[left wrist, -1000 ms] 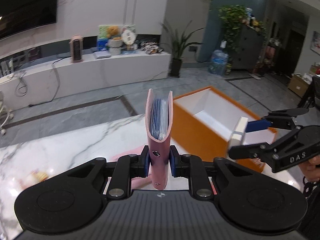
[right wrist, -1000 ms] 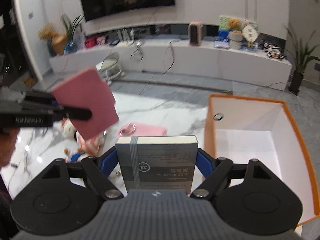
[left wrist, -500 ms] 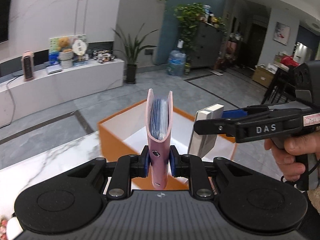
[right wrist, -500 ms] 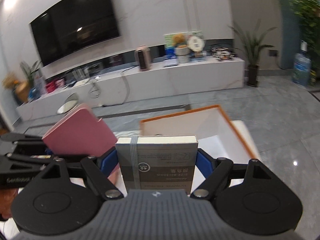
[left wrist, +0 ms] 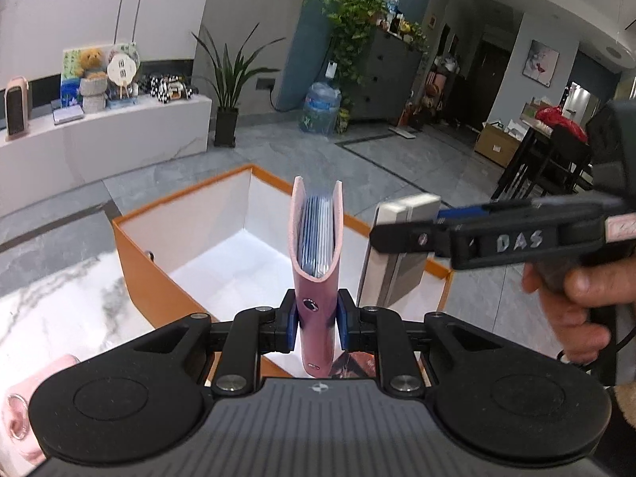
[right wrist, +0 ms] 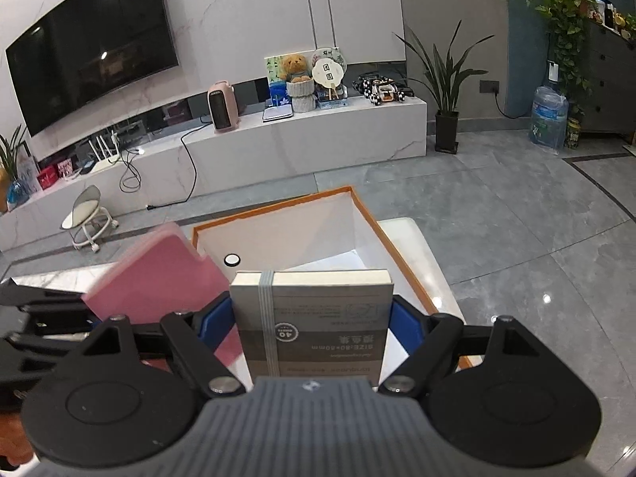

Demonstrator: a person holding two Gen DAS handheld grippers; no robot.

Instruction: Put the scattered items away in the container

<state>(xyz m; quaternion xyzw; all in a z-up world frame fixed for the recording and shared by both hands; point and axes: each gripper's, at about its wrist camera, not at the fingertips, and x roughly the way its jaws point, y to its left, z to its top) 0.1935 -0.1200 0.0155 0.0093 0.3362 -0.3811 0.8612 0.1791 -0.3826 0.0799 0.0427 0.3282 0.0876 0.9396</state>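
My left gripper is shut on a pink card holder with blue cards inside, held upright over the orange box with its white inside. My right gripper is shut on a grey-and-white boxed pad with an elastic band, held above the same box. The right gripper shows in the left wrist view with the pad at the box's right side. The pink holder and the left gripper arm show at the left of the right wrist view.
The box stands on a white marble table, near its corner. A pink item with a metal ring lies on the table at lower left. Beyond are grey floor, a white TV bench and a stool.
Both grippers have moved with their items from beside the box to above its opening. The box now fills more of both views. Both grips are unchanged.
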